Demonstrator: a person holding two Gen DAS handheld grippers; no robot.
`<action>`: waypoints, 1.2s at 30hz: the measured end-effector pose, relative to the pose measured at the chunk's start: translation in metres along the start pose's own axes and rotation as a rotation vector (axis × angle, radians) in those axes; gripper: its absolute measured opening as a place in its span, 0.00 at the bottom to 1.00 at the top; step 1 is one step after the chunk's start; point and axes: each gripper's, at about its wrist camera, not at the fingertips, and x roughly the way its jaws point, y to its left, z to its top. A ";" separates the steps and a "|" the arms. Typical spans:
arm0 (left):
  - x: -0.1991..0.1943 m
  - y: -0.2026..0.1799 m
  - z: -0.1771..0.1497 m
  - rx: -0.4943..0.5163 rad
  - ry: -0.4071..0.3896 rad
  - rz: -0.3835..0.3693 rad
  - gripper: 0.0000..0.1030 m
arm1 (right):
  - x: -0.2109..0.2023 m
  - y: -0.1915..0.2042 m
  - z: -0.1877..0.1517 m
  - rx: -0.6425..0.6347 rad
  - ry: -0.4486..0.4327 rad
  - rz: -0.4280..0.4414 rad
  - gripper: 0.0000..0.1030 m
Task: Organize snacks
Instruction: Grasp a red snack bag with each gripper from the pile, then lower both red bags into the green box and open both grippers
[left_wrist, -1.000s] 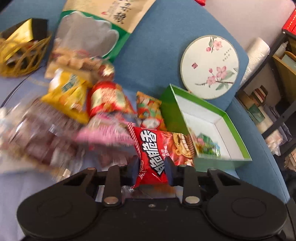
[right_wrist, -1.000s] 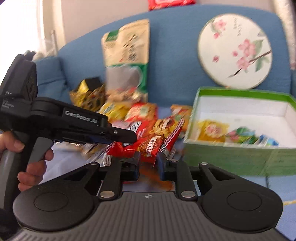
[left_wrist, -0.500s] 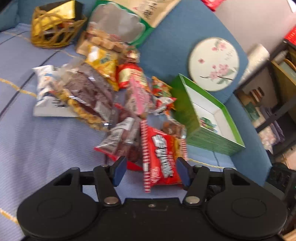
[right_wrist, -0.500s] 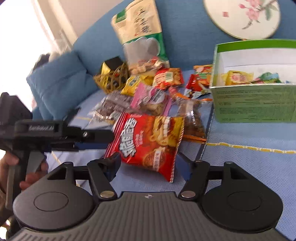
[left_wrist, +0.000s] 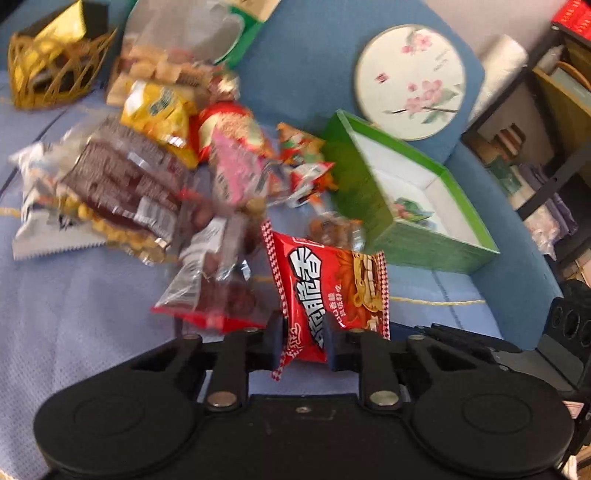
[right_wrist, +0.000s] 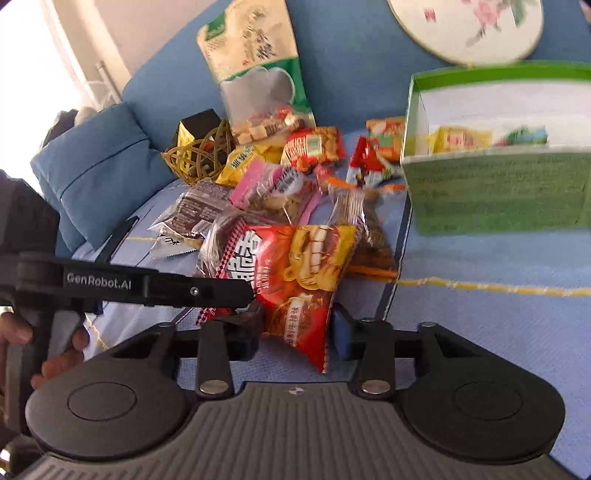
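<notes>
A red snack packet (left_wrist: 325, 291) with white characters is clamped at its near end in my left gripper (left_wrist: 303, 341), lifted above the blue sofa seat. In the right wrist view the same packet (right_wrist: 291, 280) hangs between my right gripper's (right_wrist: 298, 326) fingers, which stand partly closed on either side of it; the left gripper's arm (right_wrist: 147, 286) reaches in from the left. A green box (left_wrist: 410, 206) with white inside stands to the right and holds a few small snacks (right_wrist: 491, 138).
A pile of snack bags (left_wrist: 155, 173) lies on the seat left of the box. A gold wire basket (left_wrist: 51, 70) sits far left. A large green-and-tan bag (right_wrist: 255, 70) and a round floral fan (left_wrist: 413, 81) lean on the backrest. Shelves (left_wrist: 546, 147) stand right.
Half a second ago both grippers stood wide open around the red packet lying on the seat. Now the left has shut on it and lifted it; the right has narrowed around it.
</notes>
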 end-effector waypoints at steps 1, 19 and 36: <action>-0.004 -0.004 0.001 0.014 -0.011 -0.004 0.14 | -0.004 -0.002 0.002 0.001 -0.021 0.007 0.64; 0.054 -0.098 0.076 0.200 -0.116 -0.123 0.14 | -0.055 -0.056 0.047 -0.004 -0.381 -0.217 0.64; 0.117 -0.109 0.104 0.212 -0.153 0.030 1.00 | -0.010 -0.100 0.066 -0.102 -0.323 -0.448 0.92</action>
